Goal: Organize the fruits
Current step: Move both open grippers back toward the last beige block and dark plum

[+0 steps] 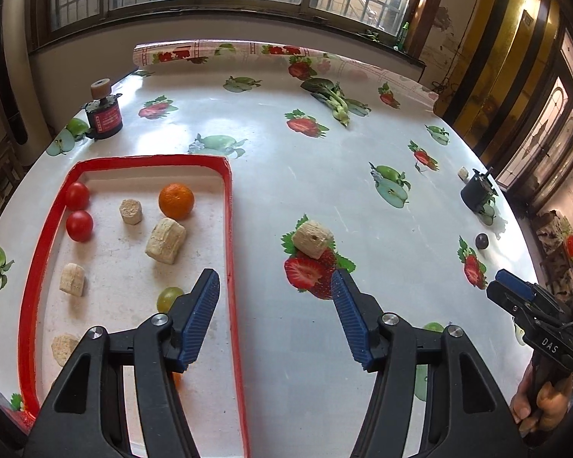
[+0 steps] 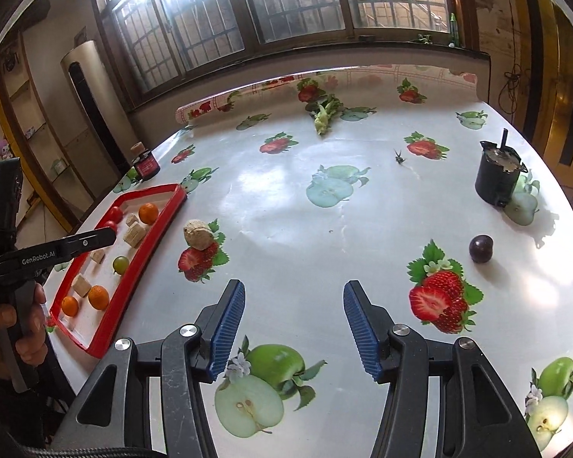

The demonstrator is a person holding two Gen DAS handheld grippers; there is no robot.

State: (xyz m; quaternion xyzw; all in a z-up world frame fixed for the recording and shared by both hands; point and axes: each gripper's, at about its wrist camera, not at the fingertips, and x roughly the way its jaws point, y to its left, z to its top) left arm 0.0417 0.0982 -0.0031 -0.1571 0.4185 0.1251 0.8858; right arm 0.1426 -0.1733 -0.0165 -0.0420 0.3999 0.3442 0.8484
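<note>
A red-rimmed tray holds two red tomatoes, an orange, a green grape and several beige chunks. A beige chunk lies on the table right of the tray. A dark plum lies at the right. My left gripper is open and empty over the tray's right rim. My right gripper is open and empty above the table, left of the plum.
A leafy green vegetable lies at the back. A black cup stands at the right. A dark jar with a cork stands at the back left. The tablecloth is printed with fruit.
</note>
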